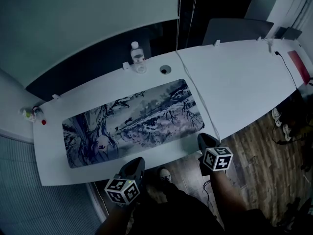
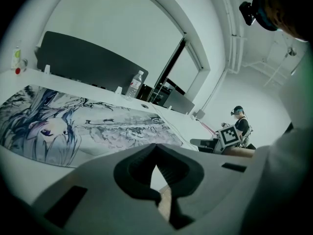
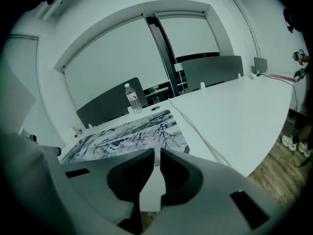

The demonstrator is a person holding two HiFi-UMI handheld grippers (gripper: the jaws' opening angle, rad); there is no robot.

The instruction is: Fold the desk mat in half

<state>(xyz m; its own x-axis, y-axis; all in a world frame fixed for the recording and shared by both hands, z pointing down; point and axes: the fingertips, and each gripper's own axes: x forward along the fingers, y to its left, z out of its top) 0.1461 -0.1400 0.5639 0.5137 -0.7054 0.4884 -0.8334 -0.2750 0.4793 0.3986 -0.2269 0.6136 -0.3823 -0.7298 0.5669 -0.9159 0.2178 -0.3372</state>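
Observation:
The desk mat (image 1: 132, 121), printed with a blue-grey ink drawing, lies flat and unfolded on the white desk (image 1: 244, 77). My left gripper (image 1: 138, 161) hovers at the desk's front edge, just below the middle of the mat's near side. Its tips (image 2: 156, 146) meet, with nothing between them. My right gripper (image 1: 203, 137) is at the front edge by the mat's near right corner. It (image 3: 157, 152) is shut to a thin slit and holds nothing. The mat (image 2: 98, 126) (image 3: 132, 131) stretches ahead of both grippers.
A water bottle (image 1: 138, 58) and a round cable hole (image 1: 165, 69) sit behind the mat. A white cable (image 1: 195, 92) runs along the mat's right end. A small bottle (image 1: 29, 114) stands at the desk's left end. Shoes (image 1: 279, 116) lie on the wooden floor.

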